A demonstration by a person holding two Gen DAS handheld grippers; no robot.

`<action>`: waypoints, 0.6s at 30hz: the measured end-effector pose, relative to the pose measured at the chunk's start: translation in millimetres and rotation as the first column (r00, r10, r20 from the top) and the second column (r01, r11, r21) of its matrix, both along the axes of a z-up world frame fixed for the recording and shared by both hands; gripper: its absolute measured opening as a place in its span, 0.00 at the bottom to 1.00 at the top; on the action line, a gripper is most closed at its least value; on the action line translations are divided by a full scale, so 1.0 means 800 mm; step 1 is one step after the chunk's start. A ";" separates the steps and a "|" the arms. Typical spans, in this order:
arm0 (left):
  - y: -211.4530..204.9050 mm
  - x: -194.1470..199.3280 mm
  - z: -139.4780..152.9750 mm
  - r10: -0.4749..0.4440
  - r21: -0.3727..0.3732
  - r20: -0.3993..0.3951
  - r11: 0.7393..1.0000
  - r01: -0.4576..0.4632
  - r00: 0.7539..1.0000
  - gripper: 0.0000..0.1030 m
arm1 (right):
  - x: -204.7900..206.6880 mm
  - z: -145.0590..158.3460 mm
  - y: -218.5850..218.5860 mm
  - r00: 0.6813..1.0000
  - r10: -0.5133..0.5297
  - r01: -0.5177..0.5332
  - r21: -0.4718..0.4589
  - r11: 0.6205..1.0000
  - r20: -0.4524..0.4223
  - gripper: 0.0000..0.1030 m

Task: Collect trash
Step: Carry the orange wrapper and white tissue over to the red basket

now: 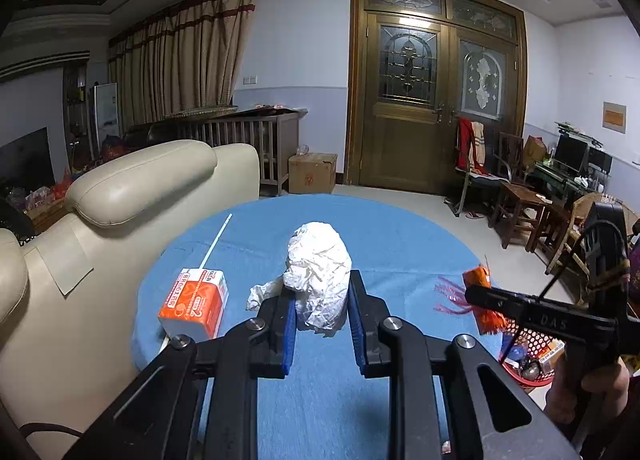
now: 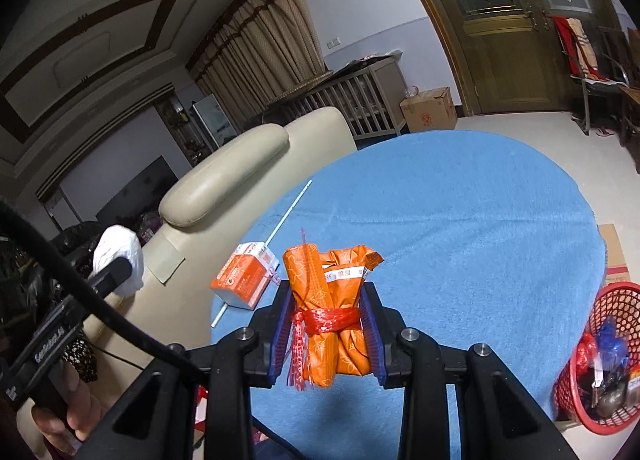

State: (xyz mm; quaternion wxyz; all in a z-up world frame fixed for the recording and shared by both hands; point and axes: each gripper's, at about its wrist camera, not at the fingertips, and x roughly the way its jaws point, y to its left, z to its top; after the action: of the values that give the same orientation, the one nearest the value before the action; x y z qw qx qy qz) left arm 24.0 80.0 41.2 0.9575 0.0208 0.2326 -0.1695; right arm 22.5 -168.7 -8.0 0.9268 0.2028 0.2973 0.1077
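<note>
Your left claw (image 1: 322, 314) is pinching the crumpled paper wad (image 1: 318, 280) and your right claw (image 2: 327, 334) the orange wrapper bundle (image 2: 332, 300), so either light, springy load is risking slipping out short of the red basket (image 2: 618, 306).

On the round blue-covered desk (image 1: 400, 244) an orange-and-white carton (image 1: 194, 302) lies at the left edge, beside the cream leather sofa (image 1: 132, 196). The red mesh plastic basket (image 2: 600, 360) stands off the desk's right side, below its edge.
</note>
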 end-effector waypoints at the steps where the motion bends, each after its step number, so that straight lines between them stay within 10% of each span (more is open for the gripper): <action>1: 0.000 -0.002 0.000 -0.001 -0.001 -0.002 1.000 0.001 1.000 0.24 | -0.002 0.003 -0.001 1.000 -0.001 0.001 0.003 1.000 0.002 0.34; 18: 0.001 -0.030 0.011 -0.013 0.014 0.049 1.000 0.013 0.999 0.24 | -0.051 0.029 -0.028 0.998 -0.050 0.048 0.064 0.997 0.034 0.34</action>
State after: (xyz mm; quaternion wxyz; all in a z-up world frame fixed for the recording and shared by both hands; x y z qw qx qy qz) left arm -0.1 80.5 50.2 0.9616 0.0331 0.2102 -0.1735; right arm -18.7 -191.1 15.4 0.9274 0.2372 0.2723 0.0977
